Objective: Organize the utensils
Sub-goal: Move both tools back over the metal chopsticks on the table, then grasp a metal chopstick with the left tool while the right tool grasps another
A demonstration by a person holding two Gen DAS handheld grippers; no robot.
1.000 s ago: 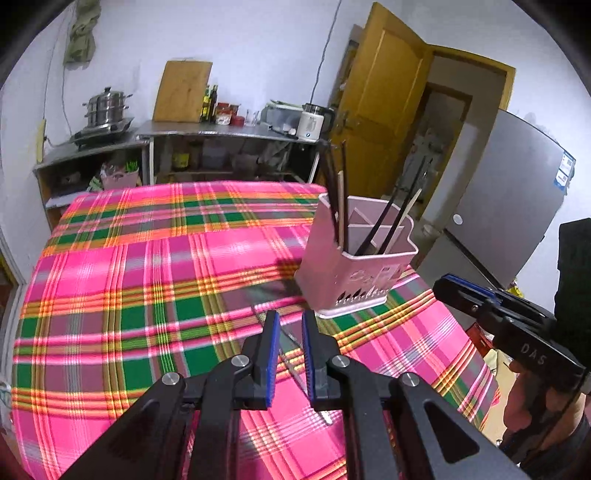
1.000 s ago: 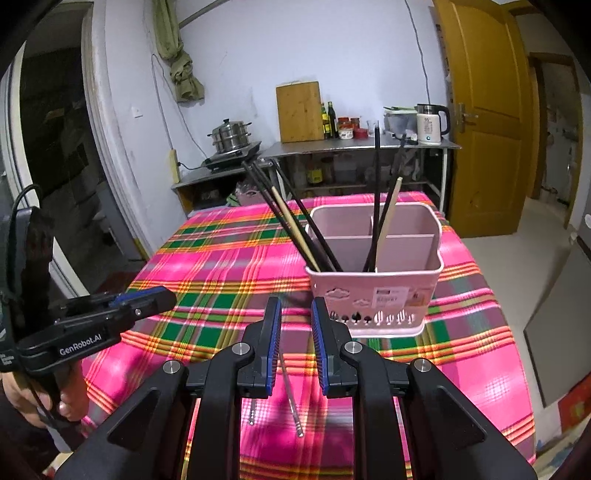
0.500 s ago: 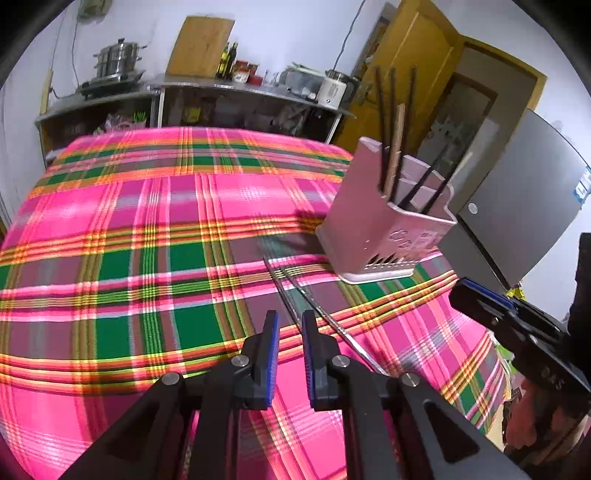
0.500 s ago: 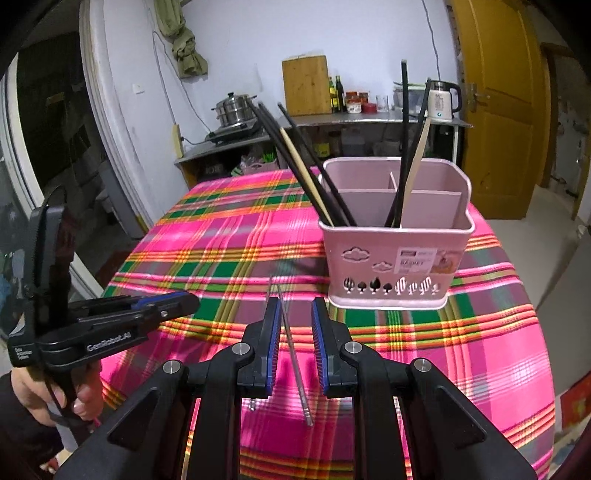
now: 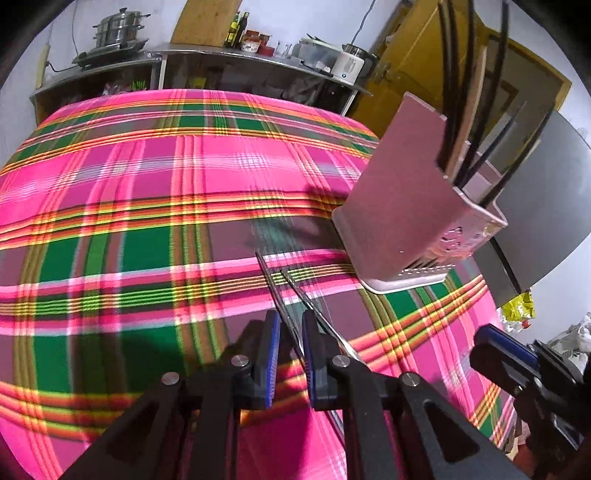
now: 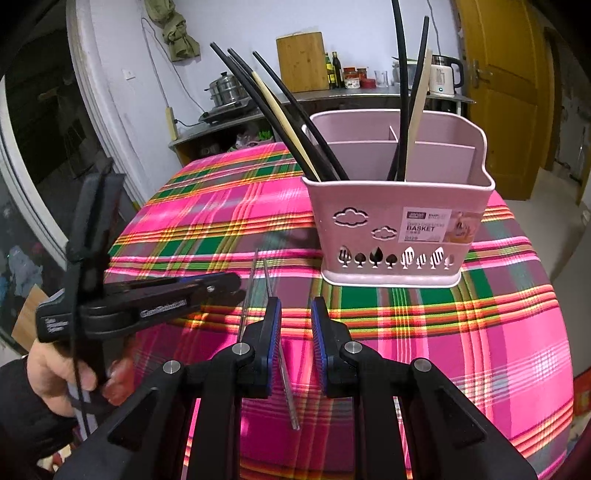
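Two thin metal chopsticks (image 5: 275, 288) (image 6: 267, 284) lie side by side on the pink plaid tablecloth (image 5: 147, 206), just in front of the pink utensil basket (image 5: 399, 221) (image 6: 388, 206). Several black chopsticks (image 6: 280, 110) and a pale wooden one (image 6: 417, 110) stand in the basket. My left gripper (image 5: 290, 317) (image 6: 236, 286) hangs low over the near half of the metal pair, shut to a narrow slit and holding nothing. My right gripper (image 6: 295, 302) (image 5: 480, 336) hovers over the same pair from the other side. It is open a little, with nothing between its pads.
A hand (image 6: 55, 373) holds the left gripper's handle. Behind the table stands a steel counter (image 5: 221, 59) with a steamer pot (image 5: 118, 31), a cutting board and a kettle (image 6: 443, 75). A yellow door (image 6: 506, 92) is at the right. The table edge falls away near a grey panel (image 5: 546, 206).
Both grippers have sunk toward the table. The left one has come in over the metal chopsticks and tilted further down. The basket looms larger in both views. Neither jaw opening has changed.
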